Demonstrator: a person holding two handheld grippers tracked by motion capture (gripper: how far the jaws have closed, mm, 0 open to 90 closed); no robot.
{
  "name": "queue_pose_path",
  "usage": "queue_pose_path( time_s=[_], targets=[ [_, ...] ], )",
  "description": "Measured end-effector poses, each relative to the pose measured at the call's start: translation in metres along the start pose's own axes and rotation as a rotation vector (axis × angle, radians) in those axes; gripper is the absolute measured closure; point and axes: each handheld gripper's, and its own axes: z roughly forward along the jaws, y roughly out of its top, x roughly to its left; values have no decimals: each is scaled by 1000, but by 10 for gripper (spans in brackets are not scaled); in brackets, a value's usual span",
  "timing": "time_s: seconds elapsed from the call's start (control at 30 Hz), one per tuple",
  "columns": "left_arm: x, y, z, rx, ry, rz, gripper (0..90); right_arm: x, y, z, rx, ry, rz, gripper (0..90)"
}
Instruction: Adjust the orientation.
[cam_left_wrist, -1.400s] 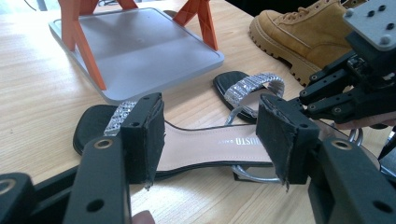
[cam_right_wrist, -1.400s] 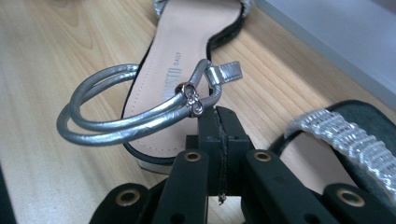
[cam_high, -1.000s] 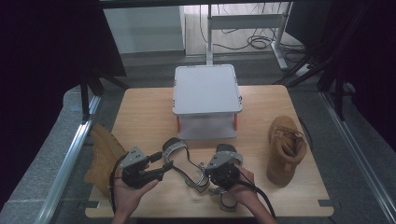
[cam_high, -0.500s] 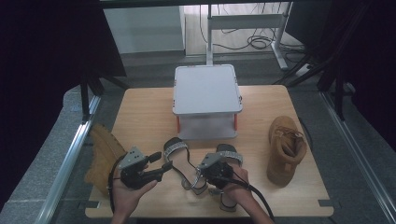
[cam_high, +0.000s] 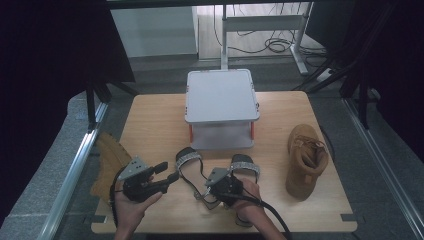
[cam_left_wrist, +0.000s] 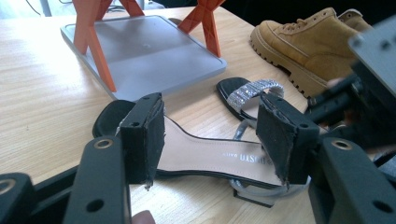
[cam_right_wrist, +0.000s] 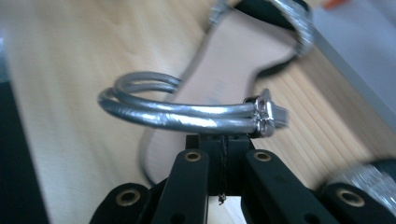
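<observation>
Right gripper view has the right gripper (cam_right_wrist: 223, 154) pinched tight on the silver ankle strap (cam_right_wrist: 187, 112) of the left-hand sandal (cam_high: 192, 170), jaws fully together just under the buckle. From the high view that sandal lies on the wooden table (cam_high: 150, 125) in front of the grey shoe rack (cam_high: 221, 95), its mate (cam_high: 244, 167) just beside it and a tan boot (cam_high: 305, 157) further right. Left gripper (cam_high: 162, 176) hovers at the sandal's left side, jaws apart and not pressing on anything; in its own view the insole sits between the pads. Looks like they're getting hold of the sandal, probably to rack it. Next I'd close the left jaws on the sole so it lifts level instead of dangling.
</observation>
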Motion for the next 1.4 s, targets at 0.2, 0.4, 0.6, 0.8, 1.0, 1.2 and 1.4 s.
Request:
queue_pose_path(
  time_s=[0.2, 0.4, 0.6, 0.8, 1.0, 1.2, 1.4],
  targets=[
    [1, -1, 3, 11, 2, -4, 420, -19, -12, -3, 23, -23, 85, 898],
    [3, -2, 3, 11, 8, -8, 420, -11, -11, 9, 92, -25, 35, 899],
    [4, -2, 2, 9, 6, -12, 420, 5, -3, 9, 118, -25, -22, 899],
    [7, -3, 0, 6, 10, -21, 421, 23, 5, 10, 122, 1, -78, 899],
    [11, -3, -2, 2, 10, -34, 421, 35, 12, 13, 117, 47, -97, 899],
    [13, -2, -9, -19, 14, -39, 422, 51, 21, 20, 89, 92, -111, 899],
    [21, -1, -19, -43, 32, -59, 422, 55, 24, 25, 66, 114, -98, 899]
  ],
)
